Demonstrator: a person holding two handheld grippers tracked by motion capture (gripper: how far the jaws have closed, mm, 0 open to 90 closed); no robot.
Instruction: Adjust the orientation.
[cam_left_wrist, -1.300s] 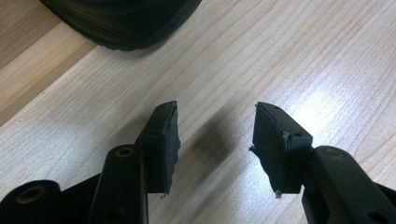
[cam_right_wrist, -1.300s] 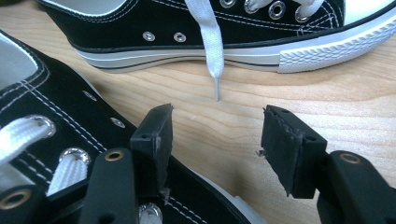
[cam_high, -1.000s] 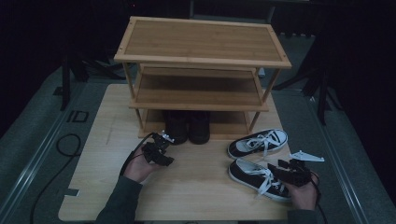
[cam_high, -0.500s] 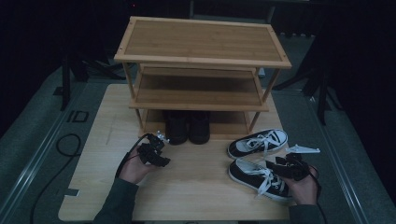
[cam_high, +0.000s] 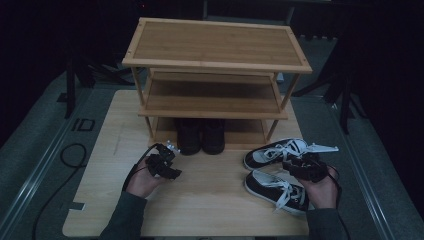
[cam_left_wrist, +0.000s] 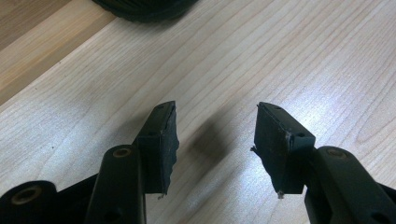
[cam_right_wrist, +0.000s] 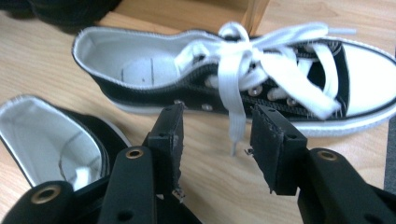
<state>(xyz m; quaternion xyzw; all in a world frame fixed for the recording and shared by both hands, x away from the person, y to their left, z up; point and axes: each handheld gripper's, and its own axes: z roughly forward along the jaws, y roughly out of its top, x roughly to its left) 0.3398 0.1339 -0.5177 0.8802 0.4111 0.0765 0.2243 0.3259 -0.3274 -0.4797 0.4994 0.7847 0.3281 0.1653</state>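
Two black-and-white lace-up sneakers lie on the wooden board (cam_high: 210, 200) at the right: a far sneaker (cam_high: 272, 151) (cam_right_wrist: 196, 84) and a near sneaker (cam_high: 275, 187) (cam_right_wrist: 42, 140). My right gripper (cam_high: 295, 165) (cam_right_wrist: 217, 112) hovers between them, pointing at the far sneaker's side. Its jaws have just been closing, and the pads grip nothing; a loose white lace end shows through the gap. My left gripper (cam_high: 167, 151) (cam_left_wrist: 215, 109) stands open over bare board, just left of a pair of black shoes (cam_high: 202, 136).
A three-tier bamboo shoe rack (cam_high: 215, 47) stands at the back of the board, with the black shoes on its lowest level. A black shoe's sole (cam_left_wrist: 144, 7) edges the left gripper view. A black cable (cam_high: 70, 155) lies left of the board.
My right hand has risen off the near sneaker and moved toward the far one, with its jaws narrower than before. The left hand has stayed put.
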